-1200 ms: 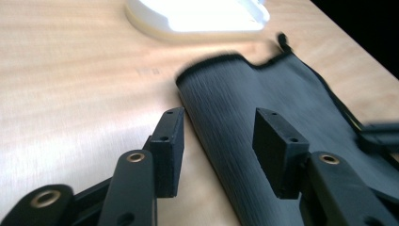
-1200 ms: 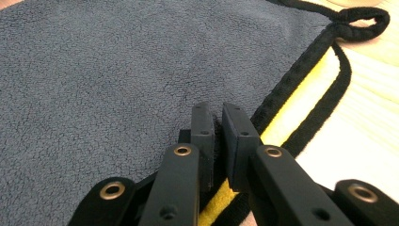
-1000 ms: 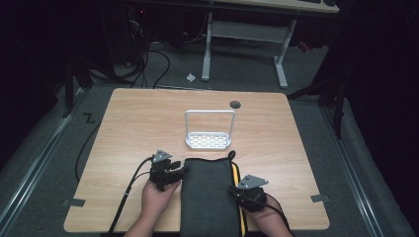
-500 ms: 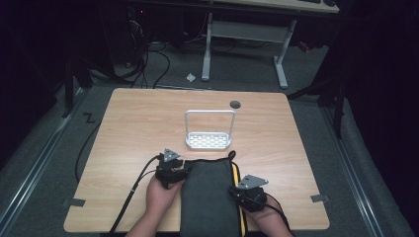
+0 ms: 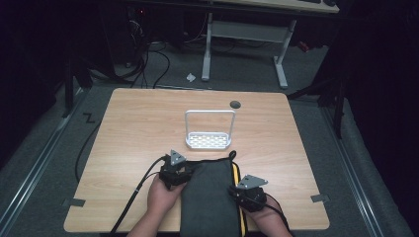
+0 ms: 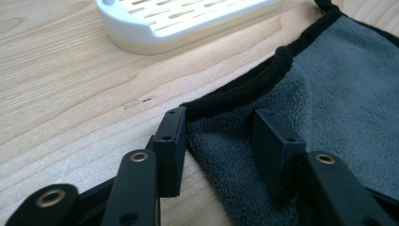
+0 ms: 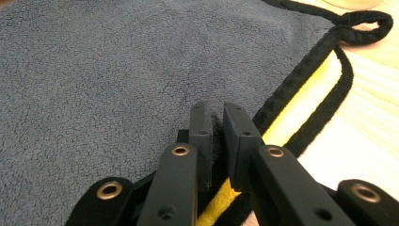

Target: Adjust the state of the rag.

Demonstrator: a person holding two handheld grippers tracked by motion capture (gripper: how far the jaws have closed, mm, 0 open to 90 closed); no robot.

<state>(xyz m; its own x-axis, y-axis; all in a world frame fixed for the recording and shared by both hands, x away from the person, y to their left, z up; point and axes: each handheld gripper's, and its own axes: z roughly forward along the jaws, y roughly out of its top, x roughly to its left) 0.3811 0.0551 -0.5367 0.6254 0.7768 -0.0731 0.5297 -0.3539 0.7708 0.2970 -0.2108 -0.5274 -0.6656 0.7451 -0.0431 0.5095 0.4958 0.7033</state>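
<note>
The worktop (image 5: pixel 128 138) carries my dark grey towel (image 5: pixel 210 197), folded long at the near edge, black-hemmed, yellow showing along its right side. My left tongs (image 6: pixel 221 136) stand wide over its corner; my right tongs (image 7: pixel 219 129) pinch its right edge

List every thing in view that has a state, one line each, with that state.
Towel: folded into a long strip, lying flat on the table, yellow inner face showing along one edge.
Towel loop: lying on the wood, free.
White rack: upright, nothing on it.
Left gripper: open, jaws astride the towel's corner.
Right gripper: shut on the towel's edge.
Table: bearing the towel and the rack.
</note>
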